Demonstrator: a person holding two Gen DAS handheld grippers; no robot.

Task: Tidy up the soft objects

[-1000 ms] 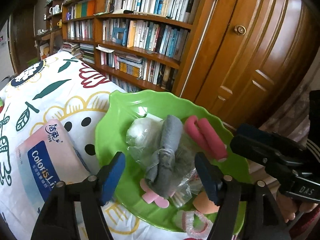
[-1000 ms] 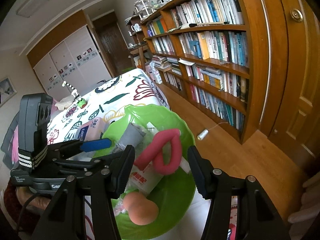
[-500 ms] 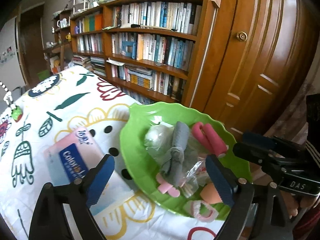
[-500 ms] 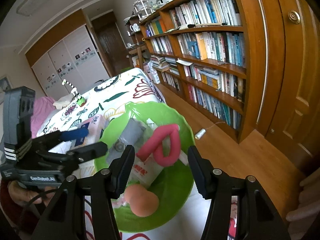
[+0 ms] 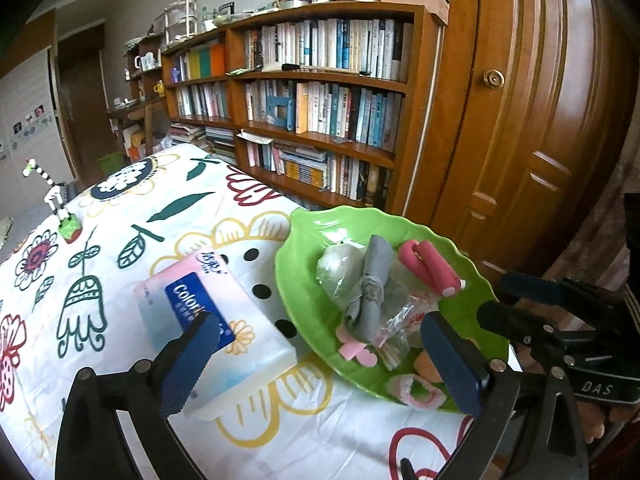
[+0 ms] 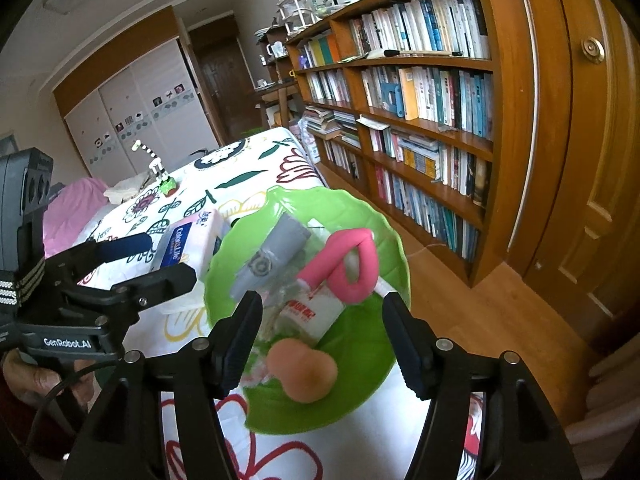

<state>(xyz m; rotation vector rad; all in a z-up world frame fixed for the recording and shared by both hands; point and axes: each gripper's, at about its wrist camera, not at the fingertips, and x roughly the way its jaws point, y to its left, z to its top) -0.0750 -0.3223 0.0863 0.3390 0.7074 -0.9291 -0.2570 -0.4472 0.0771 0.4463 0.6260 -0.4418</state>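
Note:
A green leaf-shaped plate (image 5: 304, 276) (image 6: 360, 340) sits at the table's corner. It holds a rolled grey cloth (image 5: 372, 280) (image 6: 272, 256), a bent pink foam roller (image 5: 430, 266) (image 6: 348, 256), a peach sponge (image 6: 304, 374), clear plastic packets (image 5: 340, 264) and small pink pieces (image 5: 354, 350). A pink-and-blue tissue pack (image 5: 212, 320) (image 6: 188, 236) lies left of the plate. My left gripper (image 5: 320, 364) is open and empty, above the pack and the plate's near side. My right gripper (image 6: 322, 340) is open and empty, over the plate.
The table wears a white flowered cloth (image 5: 120, 220). A small striped toy on a green base (image 5: 60, 216) stands at its far side. A tall wooden bookcase (image 5: 320, 120) and a wooden door (image 5: 540, 120) stand behind, with wooden floor (image 6: 480, 300) beside the table.
My left gripper has pulled back and up from the plate, and its jaws have opened wider. The tissue pack has come into fuller view. My right gripper has barely moved.

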